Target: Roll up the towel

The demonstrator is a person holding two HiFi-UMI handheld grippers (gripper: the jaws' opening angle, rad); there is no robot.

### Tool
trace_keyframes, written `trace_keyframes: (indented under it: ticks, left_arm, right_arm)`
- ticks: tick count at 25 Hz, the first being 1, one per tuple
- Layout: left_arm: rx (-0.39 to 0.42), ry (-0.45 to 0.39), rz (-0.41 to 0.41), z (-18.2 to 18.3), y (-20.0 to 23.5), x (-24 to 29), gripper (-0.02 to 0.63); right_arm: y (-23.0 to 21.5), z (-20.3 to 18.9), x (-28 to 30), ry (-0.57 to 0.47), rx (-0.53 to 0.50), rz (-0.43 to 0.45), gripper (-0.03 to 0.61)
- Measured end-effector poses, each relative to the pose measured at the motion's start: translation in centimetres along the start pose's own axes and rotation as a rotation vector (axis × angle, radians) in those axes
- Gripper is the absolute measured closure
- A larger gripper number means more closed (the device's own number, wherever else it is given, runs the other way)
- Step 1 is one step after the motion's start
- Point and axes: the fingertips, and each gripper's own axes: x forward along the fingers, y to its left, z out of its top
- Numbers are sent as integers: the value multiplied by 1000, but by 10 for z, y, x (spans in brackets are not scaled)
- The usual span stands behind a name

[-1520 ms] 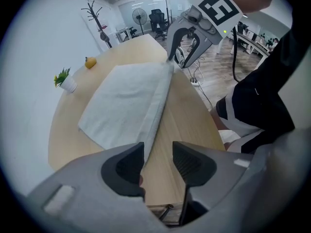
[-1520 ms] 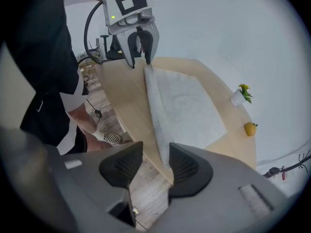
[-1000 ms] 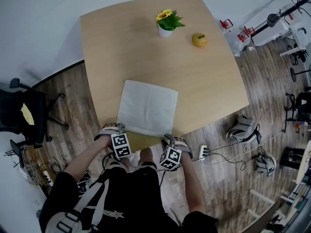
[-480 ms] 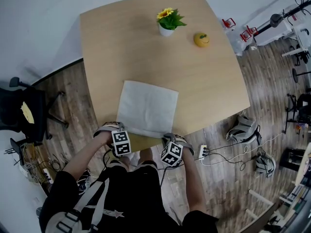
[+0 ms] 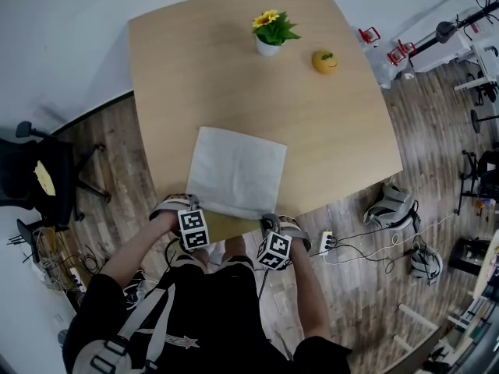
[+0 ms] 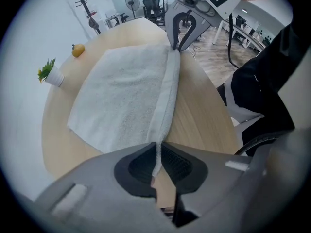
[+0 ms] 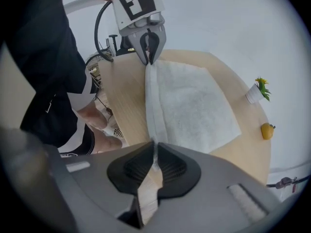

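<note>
The pale wooden table fills the upper middle of the head view. Its near edge at the lower centre is partly covered by the person in black, whose hands and arms hide both grippers' tips from above. The black chair at the left is hard to make out against the floor.

The white towel lies flat on the near part of the table, just below the frame's centre, and its near corners disappear under the hands. The left gripper sits at the towel's lower-left corner and the right gripper at its lower-right corner.

In the left gripper view the jaws have just been closing and are clenched on a thin fold of the towel's near hem. The hem runs up the frame to the other gripper. In the right gripper view the jaws have likewise just been closing and pinch the same hem. The gripper bodies block the lower part of both views.

The marker cubes carry black-and-white square patterns. A small white print on the black clothing is too small to read.

At the table's far side stand a potted plant with a yellow flower and, to its right, a yellow fruit.
</note>
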Motion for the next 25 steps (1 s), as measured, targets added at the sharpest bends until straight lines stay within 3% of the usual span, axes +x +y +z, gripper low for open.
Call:
trace_keyframes:
  ticks: [3, 10, 17, 25]
  left_arm:
    - [-26, -15, -6, -5, -9, -2, 581]
    - [-23, -11, -107, -21, -56, -7, 581]
    - [-59, 37, -206, -23, -58, -7, 580]
    - [-74, 74, -320, -21, -55, -13, 580]
  right_arm:
    - [9, -1, -4, 1, 22, 18, 554]
    - [57, 3, -16, -15, 102, 236, 557]
    - [55, 10, -23, -32, 223, 364, 555]
    - [48, 13, -31, -40, 292, 469, 555]
